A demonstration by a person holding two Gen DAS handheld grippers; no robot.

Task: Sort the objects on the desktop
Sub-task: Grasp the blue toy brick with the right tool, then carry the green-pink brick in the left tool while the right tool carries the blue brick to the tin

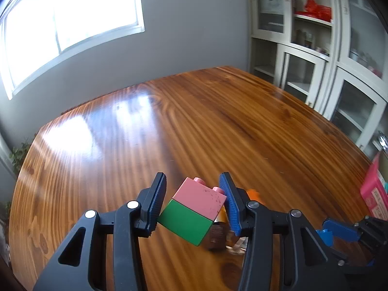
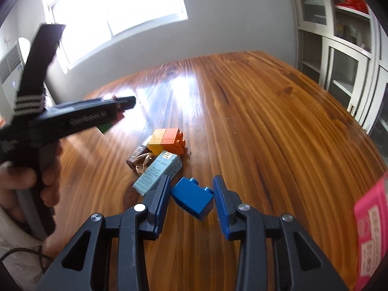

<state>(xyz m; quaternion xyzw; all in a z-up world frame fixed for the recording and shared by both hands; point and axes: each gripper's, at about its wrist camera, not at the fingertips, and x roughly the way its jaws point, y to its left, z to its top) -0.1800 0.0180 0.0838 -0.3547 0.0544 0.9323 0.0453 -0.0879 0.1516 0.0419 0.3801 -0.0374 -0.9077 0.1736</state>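
- Left wrist view: left gripper (image 1: 192, 206) holds a pink-and-green block pair (image 1: 194, 214) tilted between its jaws, lifted clear of the wooden counter (image 1: 218, 126). Right gripper (image 1: 339, 230) shows at lower right with a blue block (image 1: 325, 236). Pink box (image 1: 374, 194) at counter's right edge.
- Right wrist view: right gripper (image 2: 191, 200) has its jaws clamped on the blue block (image 2: 194, 197). Beyond it on the counter (image 2: 266, 121): pale blue carton (image 2: 158, 171), orange-yellow blocks (image 2: 167, 141), small brown bottle (image 2: 137, 157). A hand (image 2: 31, 177) carries the left gripper (image 2: 106, 117) at left.
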